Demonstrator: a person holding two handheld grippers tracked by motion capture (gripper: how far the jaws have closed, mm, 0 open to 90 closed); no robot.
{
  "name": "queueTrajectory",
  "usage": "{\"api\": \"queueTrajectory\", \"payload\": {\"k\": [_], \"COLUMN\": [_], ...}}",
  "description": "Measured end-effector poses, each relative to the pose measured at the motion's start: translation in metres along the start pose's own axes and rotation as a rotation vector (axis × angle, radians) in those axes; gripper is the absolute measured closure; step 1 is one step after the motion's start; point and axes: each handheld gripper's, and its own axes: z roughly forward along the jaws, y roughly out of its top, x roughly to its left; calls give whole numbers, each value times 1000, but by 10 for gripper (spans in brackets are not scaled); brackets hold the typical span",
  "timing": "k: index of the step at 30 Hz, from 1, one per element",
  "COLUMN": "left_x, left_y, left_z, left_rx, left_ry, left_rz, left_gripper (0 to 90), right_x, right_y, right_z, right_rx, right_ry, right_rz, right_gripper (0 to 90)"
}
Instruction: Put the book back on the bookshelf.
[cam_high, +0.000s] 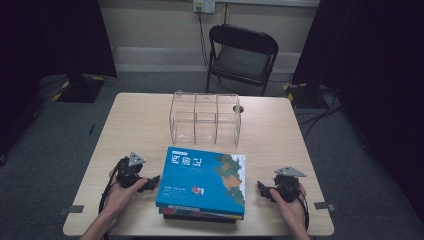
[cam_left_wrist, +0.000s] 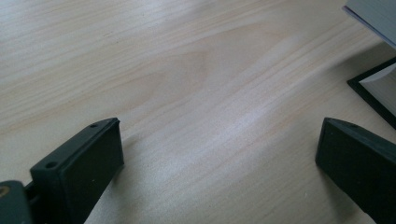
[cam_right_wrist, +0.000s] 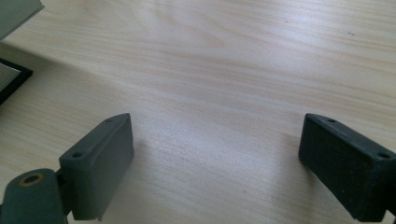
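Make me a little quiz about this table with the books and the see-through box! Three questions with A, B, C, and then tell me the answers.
1. Where is the clear box?
A. Beyond the books
B. On top of the books
C. On the chair

2. What colour is the top book mostly?
A. Red
B. Blue
C. Yellow

3. How are the left tongs?
A. Shut on a book
C. Shut on the box
B. Open, holding nothing

Answers: 1 A, the box stands on the table farther from the person than the stack. 2 B, its cover is blue with white writing. 3 B, the jaws stand wide apart over bare wood; the right tongs do too.
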Motion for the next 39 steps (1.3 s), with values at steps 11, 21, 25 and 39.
{"api": "queueTrajectory", "payload": {"k": [11, 21, 25, 39], "left_x": [-5, -3, -6, -30], "left_y": [6, 12, 19, 42], "left_z": [-6, -35, -50, -80], "left_rx": [47, -56, -110, -257], "left_ry": [-16, -80, -123, -234], "left_rz": [19, -99, -113, -69], "left_gripper": [174, 252, 319, 444], "right_x": [-1, 0, 3, 47], "right_y": [1, 14, 37, 111], "right_z": [-2, -22, -38, -55], "right_rx": [19, -82, -163, -296], "right_ry": [5, 112, 162, 359], "right_rz": [-4, 27, 15, -128], "right_gripper": [118, 282, 372, 451]}}
